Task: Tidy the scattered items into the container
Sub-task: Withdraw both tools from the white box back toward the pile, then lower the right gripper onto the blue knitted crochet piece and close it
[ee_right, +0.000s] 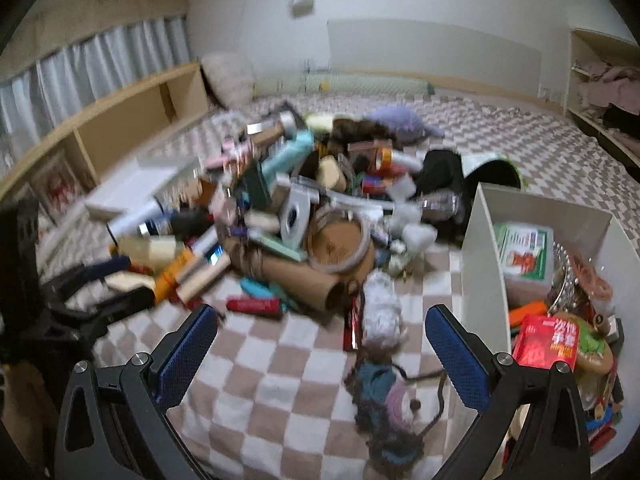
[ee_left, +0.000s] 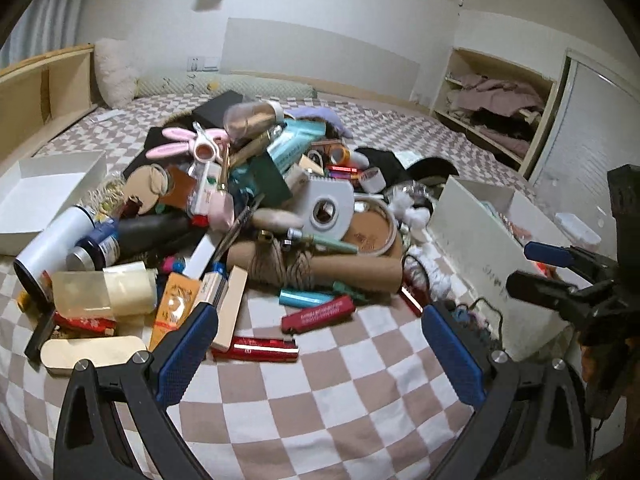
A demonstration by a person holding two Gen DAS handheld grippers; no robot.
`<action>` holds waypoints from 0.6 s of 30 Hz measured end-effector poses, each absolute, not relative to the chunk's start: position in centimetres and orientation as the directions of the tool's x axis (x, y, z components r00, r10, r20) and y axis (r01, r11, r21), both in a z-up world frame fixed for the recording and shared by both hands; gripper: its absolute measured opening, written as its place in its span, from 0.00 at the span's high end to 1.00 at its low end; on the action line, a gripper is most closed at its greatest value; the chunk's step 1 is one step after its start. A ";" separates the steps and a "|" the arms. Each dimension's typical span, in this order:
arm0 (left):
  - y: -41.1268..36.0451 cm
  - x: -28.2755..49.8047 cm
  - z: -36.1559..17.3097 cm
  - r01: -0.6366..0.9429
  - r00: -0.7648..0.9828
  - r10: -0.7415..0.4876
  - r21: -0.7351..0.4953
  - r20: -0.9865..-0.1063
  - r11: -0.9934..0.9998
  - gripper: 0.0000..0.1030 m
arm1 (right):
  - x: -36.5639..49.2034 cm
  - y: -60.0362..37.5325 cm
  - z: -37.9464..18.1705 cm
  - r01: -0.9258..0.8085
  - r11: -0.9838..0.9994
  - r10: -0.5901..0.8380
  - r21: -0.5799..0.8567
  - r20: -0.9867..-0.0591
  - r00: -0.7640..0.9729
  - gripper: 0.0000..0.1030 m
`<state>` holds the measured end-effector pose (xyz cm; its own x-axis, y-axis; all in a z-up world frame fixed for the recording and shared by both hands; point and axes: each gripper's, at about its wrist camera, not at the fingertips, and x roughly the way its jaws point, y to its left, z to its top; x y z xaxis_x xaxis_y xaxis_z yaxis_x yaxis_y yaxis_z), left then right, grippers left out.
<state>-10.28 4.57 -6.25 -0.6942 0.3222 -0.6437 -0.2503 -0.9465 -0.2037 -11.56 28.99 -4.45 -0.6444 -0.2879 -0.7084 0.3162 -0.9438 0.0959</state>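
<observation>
A big pile of scattered items (ee_left: 256,200) lies on the checked bedspread: bottles, tubes, a white tape dispenser (ee_left: 328,208), red lighters (ee_left: 318,314), a cardboard roll (ee_left: 320,268). My left gripper (ee_left: 320,332) is open, empty, just in front of the pile. The white container (ee_right: 486,264) stands at the right, holding a red packet (ee_right: 546,340) and other things. My right gripper (ee_right: 322,334) is open and empty beside the container's left wall, above a knitted dark bundle (ee_right: 384,396). The right gripper (ee_left: 536,268) also shows at the right edge of the left wrist view.
A shallow white box lid (ee_left: 44,192) lies left of the pile. A wooden shelf (ee_right: 132,120) runs along the left side of the bed. An open closet with clothes (ee_left: 496,108) is at the back right. Bare checked bedspread (ee_left: 340,400) lies in front.
</observation>
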 end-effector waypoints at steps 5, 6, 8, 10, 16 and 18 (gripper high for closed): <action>4.6 -10.6 -7.8 -0.259 -0.660 0.356 -0.245 -0.662 -0.934 0.01 | -12.0 29.0 -7.1 0.309 -0.950 -0.226 0.047 -0.786 -0.575 0.00; 4.6 -10.6 -8.1 -0.262 -0.654 0.367 -0.256 -0.662 -0.930 0.01 | -12.1 29.2 -7.6 0.304 -0.952 -0.212 0.039 -0.799 -0.562 0.00; 4.6 -10.7 -8.6 -0.262 -0.645 0.379 -0.274 -0.664 -0.925 0.01 | -12.4 29.5 -8.7 0.299 -0.954 -0.190 0.026 -0.823 -0.535 0.00; 4.6 -10.9 -9.1 -0.255 -0.633 0.387 -0.292 -0.670 -0.922 0.01 | -12.6 29.7 -9.3 0.305 -0.952 -0.185 0.025 -0.841 -0.509 0.00; 5.7 -11.5 -9.2 -0.279 -0.600 0.426 -0.322 -0.677 -0.905 0.02 | -12.8 28.0 -10.1 0.401 -0.911 -0.113 -0.096 -0.877 -0.467 0.11; 6.3 -11.8 -8.8 -0.300 -0.591 0.444 -0.328 -0.673 -0.896 0.02 | -12.6 27.3 -10.8 0.453 -0.877 -0.066 -0.162 -0.893 -0.446 0.19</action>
<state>-11.78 6.32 -8.79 -0.5914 0.4443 -0.6730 -0.2997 -0.8959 -0.3281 -12.63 27.31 -10.83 -0.4458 -0.0660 -0.8927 0.4532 -0.8766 -0.1615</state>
